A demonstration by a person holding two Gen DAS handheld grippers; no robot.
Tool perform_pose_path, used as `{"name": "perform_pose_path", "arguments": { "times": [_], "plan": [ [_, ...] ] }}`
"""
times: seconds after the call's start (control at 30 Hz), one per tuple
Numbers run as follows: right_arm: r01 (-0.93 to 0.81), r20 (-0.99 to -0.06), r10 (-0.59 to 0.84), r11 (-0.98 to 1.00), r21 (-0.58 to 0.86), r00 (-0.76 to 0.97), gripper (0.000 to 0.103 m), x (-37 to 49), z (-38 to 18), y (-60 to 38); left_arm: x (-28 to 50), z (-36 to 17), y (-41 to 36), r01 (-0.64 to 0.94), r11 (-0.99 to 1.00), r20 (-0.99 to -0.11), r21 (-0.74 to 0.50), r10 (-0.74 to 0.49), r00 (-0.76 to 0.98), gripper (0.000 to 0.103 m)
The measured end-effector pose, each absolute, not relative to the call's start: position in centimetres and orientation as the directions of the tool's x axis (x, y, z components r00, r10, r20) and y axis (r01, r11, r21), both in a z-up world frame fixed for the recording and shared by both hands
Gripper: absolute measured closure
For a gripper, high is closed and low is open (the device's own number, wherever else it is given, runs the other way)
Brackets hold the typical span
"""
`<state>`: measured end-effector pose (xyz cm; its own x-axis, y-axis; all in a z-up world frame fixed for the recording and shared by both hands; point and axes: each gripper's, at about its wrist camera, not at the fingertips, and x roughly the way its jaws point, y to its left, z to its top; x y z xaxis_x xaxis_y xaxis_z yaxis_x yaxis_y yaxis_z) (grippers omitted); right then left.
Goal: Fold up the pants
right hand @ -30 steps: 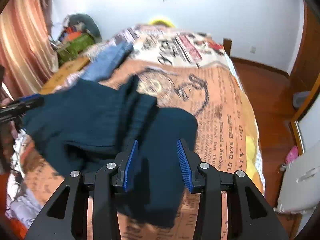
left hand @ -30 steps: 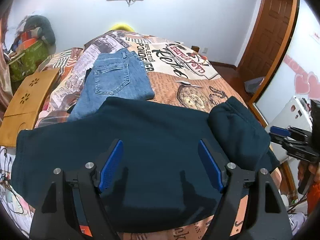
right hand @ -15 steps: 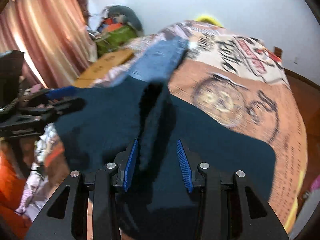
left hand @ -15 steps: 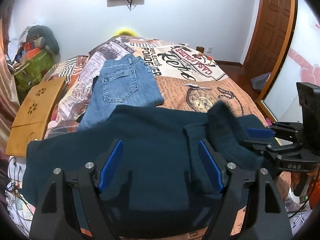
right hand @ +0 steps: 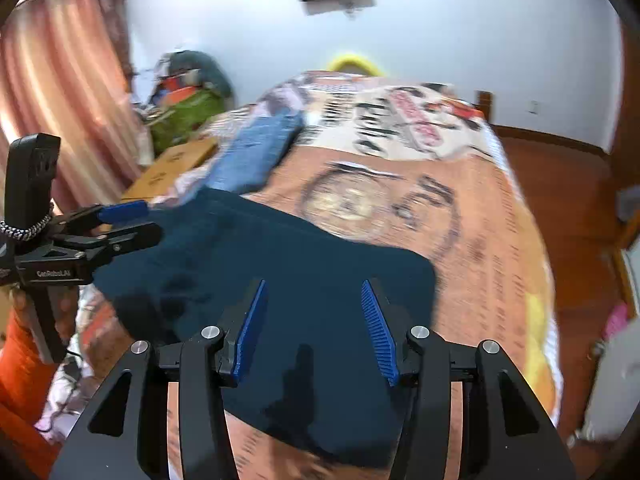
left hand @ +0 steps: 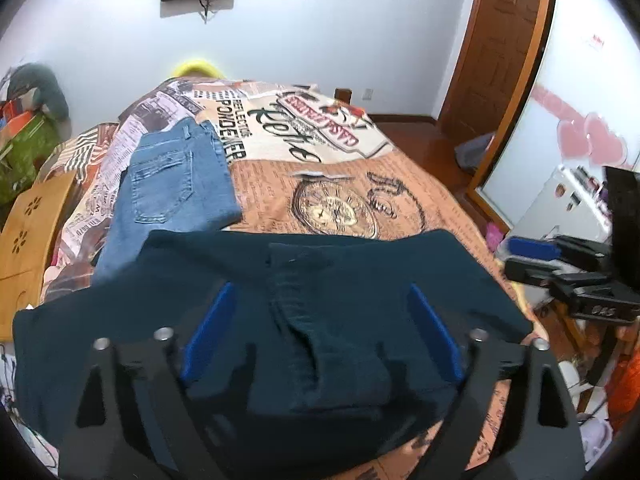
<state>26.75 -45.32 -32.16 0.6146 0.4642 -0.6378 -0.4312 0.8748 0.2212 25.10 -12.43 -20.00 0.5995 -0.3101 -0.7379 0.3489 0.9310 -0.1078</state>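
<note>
Dark teal pants (left hand: 352,280) lie across the near end of the bed, with one end folded over onto the middle and its ribbed cuff (left hand: 296,280) lying on top. They also show in the right wrist view (right hand: 304,264). My left gripper (left hand: 320,332) is open and empty, hovering over the folded part. My right gripper (right hand: 316,320) is open and empty above the pants' right end; it shows at the right edge of the left wrist view (left hand: 532,256). The left gripper shows at the left of the right wrist view (right hand: 132,224).
Folded blue jeans (left hand: 176,188) lie farther up the bed on the left. The bed has a newspaper-print cover (left hand: 400,184). A wooden board (left hand: 28,216) sits left of the bed. A wooden door (left hand: 500,48) and a white cabinet (left hand: 568,200) stand to the right.
My right gripper carried the pants' end over onto the middle, opened and let it go, then pulled back to the right. The left gripper stayed open over the pants.
</note>
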Motion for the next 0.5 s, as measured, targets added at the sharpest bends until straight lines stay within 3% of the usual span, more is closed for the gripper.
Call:
{"name": "perform_pose_path", "arguments": {
  "times": [0.13,0.2,0.33,0.37,0.4,0.5],
  "plan": [
    [-0.355,-0.666,0.418,0.904,0.239,0.617,0.058,26.1,-33.7,-47.9,26.5,-23.5,-13.0,0.315,0.945,-0.815,-0.083,-0.246,0.524,0.013],
    [-0.322,-0.687,0.398,0.915,0.244,0.609,0.058,25.9,-34.8,-48.7,26.9,-25.4,-12.5,0.293,0.947,-0.852,-0.130,-0.258,0.455,0.016],
    [-0.307,-0.722,0.411,0.909,0.281,0.557,0.058,25.3,-36.8,-49.1,26.2,-26.8,-11.4,0.253,0.931,-0.843,-0.262,-0.348,0.410,0.030],
    [-0.310,-0.728,0.415,0.907,0.285,0.546,0.058,25.1,-37.3,-48.9,26.0,-26.8,-11.5,0.260,0.928,-0.841,-0.267,-0.356,0.408,0.035],
    [-0.311,-0.729,0.418,0.906,0.288,0.542,0.058,25.0,-37.7,-48.9,25.8,-26.7,-11.6,0.271,0.923,-0.839,-0.272,-0.366,0.403,0.048],
    [-0.309,-0.725,0.436,0.898,0.313,0.533,0.058,24.9,-38.4,-48.8,25.1,-25.9,-12.4,0.291,0.933,-0.841,-0.214,-0.327,0.431,0.058]
  ]
}}
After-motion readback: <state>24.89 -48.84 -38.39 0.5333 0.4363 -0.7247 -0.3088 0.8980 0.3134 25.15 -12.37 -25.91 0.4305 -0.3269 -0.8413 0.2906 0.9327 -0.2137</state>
